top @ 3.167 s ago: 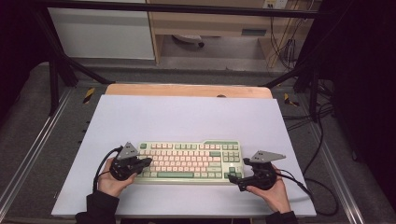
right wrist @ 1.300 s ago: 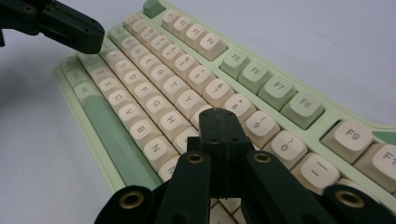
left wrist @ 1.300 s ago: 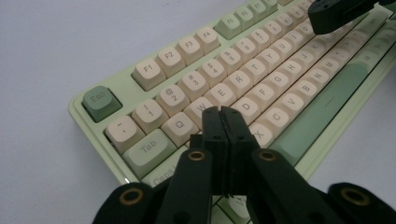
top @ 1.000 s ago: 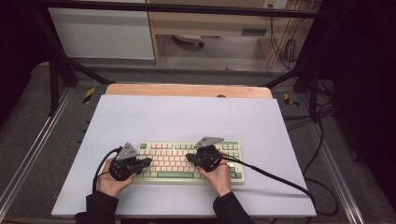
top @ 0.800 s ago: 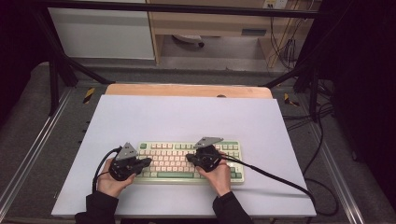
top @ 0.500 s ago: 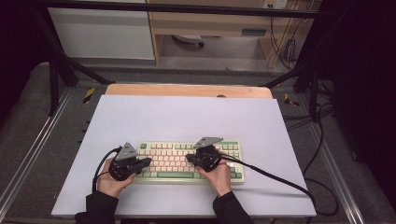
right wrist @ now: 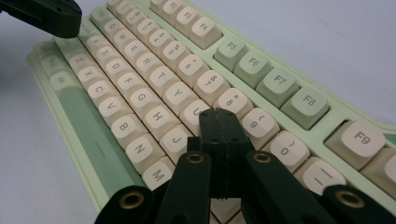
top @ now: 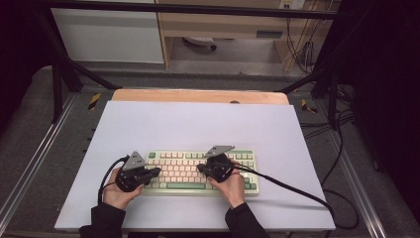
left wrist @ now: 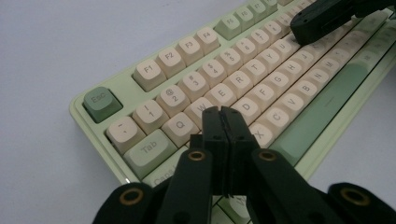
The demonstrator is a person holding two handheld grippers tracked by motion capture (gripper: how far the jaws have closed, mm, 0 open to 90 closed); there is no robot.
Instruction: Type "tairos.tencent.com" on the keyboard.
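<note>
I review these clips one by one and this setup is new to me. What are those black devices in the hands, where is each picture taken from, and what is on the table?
A person sits at a table and holds a hand-operated, two-jaw gripper in each hand; there is no robot arm. The high view looks down from above the person's side, showing the left gripper and the right gripper over a keyboard that lies on a pale sheet covering the table. The other two pictures come from cameras riding on the grippers, looking along their own black jaws. In the left gripper view the jaws are pressed together, tips over the keys near W and S. In the right gripper view the jaws are also closed, tips over the keys near U and I. Neither holds anything; they seem poised to press keys.
</note>
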